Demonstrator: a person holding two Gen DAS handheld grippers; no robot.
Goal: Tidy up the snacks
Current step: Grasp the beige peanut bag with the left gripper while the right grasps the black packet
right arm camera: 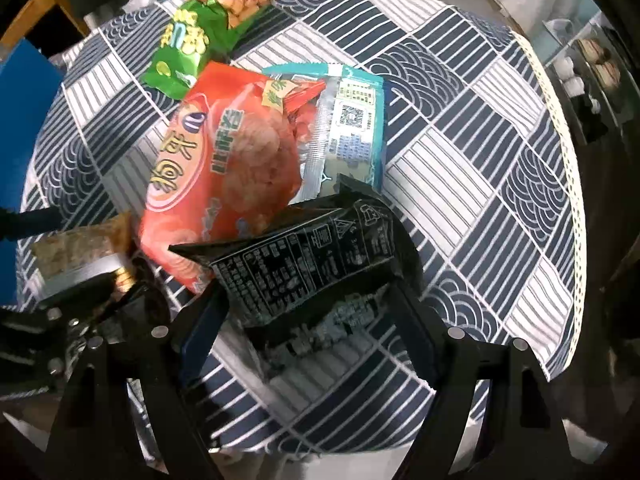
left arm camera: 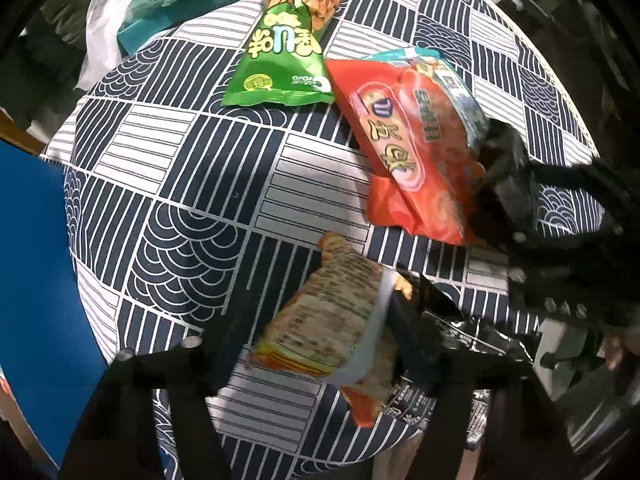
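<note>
My left gripper [left arm camera: 320,332] is shut on a yellow-orange snack packet [left arm camera: 332,312] and holds it above the table's near edge; the packet also shows in the right wrist view [right arm camera: 80,252]. My right gripper [right arm camera: 308,300] is shut on a black snack bag [right arm camera: 308,264], which also shows in the left wrist view [left arm camera: 480,336]. A red snack bag [left arm camera: 416,148] [right arm camera: 224,168] lies on the patterned tablecloth [left arm camera: 180,168] over a teal packet [right arm camera: 352,120]. A green snack bag [left arm camera: 284,52] [right arm camera: 200,40] lies farther back.
The round table's cloth edge [right arm camera: 560,184] curves at the right. A blue panel [left arm camera: 36,260] stands at the left. A white plastic bag [left arm camera: 116,16] and a teal box [left arm camera: 168,16] sit behind the table.
</note>
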